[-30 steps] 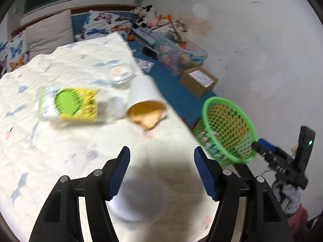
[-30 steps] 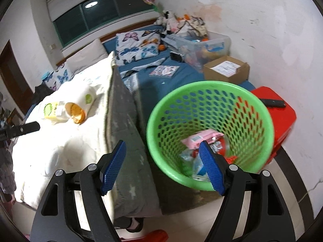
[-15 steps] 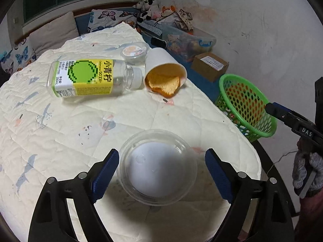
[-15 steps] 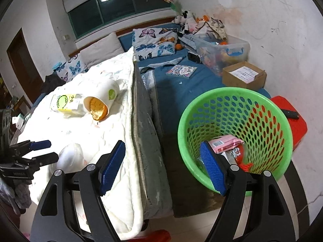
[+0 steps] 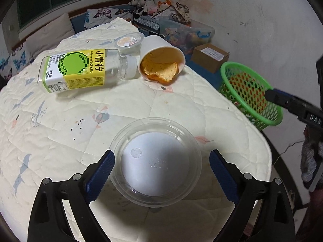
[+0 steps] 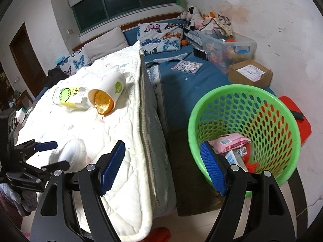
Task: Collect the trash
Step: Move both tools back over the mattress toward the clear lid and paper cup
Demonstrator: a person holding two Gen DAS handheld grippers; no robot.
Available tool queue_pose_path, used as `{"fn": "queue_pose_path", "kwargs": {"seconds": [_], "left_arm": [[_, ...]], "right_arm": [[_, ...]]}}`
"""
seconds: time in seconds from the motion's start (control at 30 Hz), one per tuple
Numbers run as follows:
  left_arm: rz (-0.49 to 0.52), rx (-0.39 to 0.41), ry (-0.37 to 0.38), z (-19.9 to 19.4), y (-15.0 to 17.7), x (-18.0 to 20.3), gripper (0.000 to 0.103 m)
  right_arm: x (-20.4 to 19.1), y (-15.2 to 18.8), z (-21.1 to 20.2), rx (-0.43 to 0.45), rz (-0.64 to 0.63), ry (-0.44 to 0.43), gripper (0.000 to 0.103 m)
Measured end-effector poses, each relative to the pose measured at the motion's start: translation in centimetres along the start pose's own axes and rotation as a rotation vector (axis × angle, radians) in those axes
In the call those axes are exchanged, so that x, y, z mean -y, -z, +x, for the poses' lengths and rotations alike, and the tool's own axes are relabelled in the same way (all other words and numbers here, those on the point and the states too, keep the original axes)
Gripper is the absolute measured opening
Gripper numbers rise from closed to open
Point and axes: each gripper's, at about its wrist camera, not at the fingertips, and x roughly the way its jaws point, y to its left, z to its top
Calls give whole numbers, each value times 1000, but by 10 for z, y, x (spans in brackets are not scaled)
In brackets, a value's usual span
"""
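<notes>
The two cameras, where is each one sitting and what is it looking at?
Left wrist view: sits on the left claw, looking down at a clear round plastic lid on the white quilt; its two blue-padded fingers show, open.
Right wrist view: sits on the right claw, looking over the quilt's edge and the green plastic basket; its open fingers show.
Shared: lid, basket, lying paper cup, yellow-labelled bottle, and each other's claw.

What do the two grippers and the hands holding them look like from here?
Both the left gripper and right gripper have black plastic arms with silver screws and ribbed blue pads. The right gripper's body shows white "DAS" lettering. The hand wears a grey knitted glove.
</notes>
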Motion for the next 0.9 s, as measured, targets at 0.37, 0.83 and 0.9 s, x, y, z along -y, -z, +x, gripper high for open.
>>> {"fn": "queue_pose_path", "kwargs": {"seconds": [0.37,0.83,0.9], "left_arm": [[18,9,-19,3,3,1,73],[-16,19,64,-4,7,-5,55],[-16,24,60,-7,8,-4,72]], "right_arm": [[-21,-13,17,-28,-43,-51,77],[-60,-44,39,-49,-68,-157,77],[-63,-45,40,-52,-73,-159,76]]}}
